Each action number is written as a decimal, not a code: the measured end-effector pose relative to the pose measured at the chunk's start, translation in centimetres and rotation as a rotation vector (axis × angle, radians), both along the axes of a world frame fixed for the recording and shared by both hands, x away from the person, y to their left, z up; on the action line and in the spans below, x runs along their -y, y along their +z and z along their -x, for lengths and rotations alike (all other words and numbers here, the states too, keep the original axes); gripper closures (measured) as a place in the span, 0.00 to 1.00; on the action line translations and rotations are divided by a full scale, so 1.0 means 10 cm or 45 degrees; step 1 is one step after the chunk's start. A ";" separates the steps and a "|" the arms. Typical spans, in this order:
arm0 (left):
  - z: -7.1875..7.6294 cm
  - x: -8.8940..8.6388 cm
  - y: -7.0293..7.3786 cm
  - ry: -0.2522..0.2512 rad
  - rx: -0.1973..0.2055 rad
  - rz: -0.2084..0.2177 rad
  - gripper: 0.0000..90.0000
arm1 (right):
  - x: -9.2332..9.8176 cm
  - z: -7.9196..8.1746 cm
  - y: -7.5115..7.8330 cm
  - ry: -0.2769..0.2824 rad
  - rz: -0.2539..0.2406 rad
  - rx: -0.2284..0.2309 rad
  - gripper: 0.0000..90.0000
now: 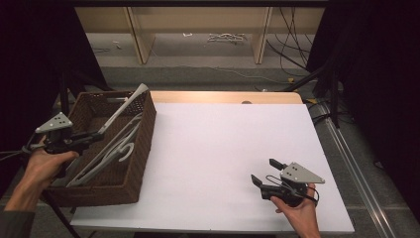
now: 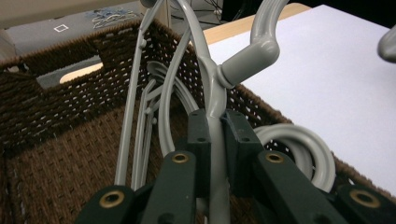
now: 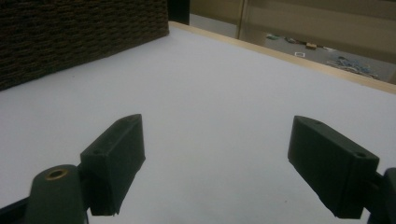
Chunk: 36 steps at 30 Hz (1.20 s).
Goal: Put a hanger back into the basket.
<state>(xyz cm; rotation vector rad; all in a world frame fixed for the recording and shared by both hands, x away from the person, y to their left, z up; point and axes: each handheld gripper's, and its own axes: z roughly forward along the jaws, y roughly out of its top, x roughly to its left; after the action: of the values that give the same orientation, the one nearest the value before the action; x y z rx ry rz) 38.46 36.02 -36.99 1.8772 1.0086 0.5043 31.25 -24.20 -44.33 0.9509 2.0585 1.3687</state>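
Over basket (image 1: 141,148) | left gripper (image 2: 212,128) clamping hanger (image 2: 212,79) | right gripper (image 3: 215,163) idling, jaws wide | risk: hook snagging hangers beneath.

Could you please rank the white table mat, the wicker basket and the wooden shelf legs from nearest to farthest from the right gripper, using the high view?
1. White table mat, directly beneath the right gripper.
2. Wicker basket, at the table's left.
3. Wooden shelf legs, beyond the table's far edge.

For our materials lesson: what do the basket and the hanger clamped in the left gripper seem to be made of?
Basket: dark brown woven fibre, likely wicker or rope, matte; open weave shows. Hanger: grey, probably moulded plastic, smooth with a soft sheen and rounded edges.
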 end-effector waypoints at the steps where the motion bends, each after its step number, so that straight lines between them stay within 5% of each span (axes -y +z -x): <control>1: 0.01 -0.01 -0.01 -0.004 0.001 -0.003 0.91 | 0.00 0.00 0.00 0.000 0.000 0.001 0.22; 21: 0.03 -0.08 -0.21 0.017 -0.082 -0.029 0.91 | 0.00 -0.01 0.00 -0.003 0.009 0.026 0.22; 36: -0.04 0.03 -0.28 0.020 -0.127 -0.160 0.91 | 0.00 -0.01 0.00 -0.001 0.008 0.029 0.22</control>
<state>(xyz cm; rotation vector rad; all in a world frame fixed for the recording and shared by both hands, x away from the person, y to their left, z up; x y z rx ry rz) 38.87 35.75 -39.81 2.0245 1.0795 0.4971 31.36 -24.21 -44.36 0.9292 2.0448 1.3656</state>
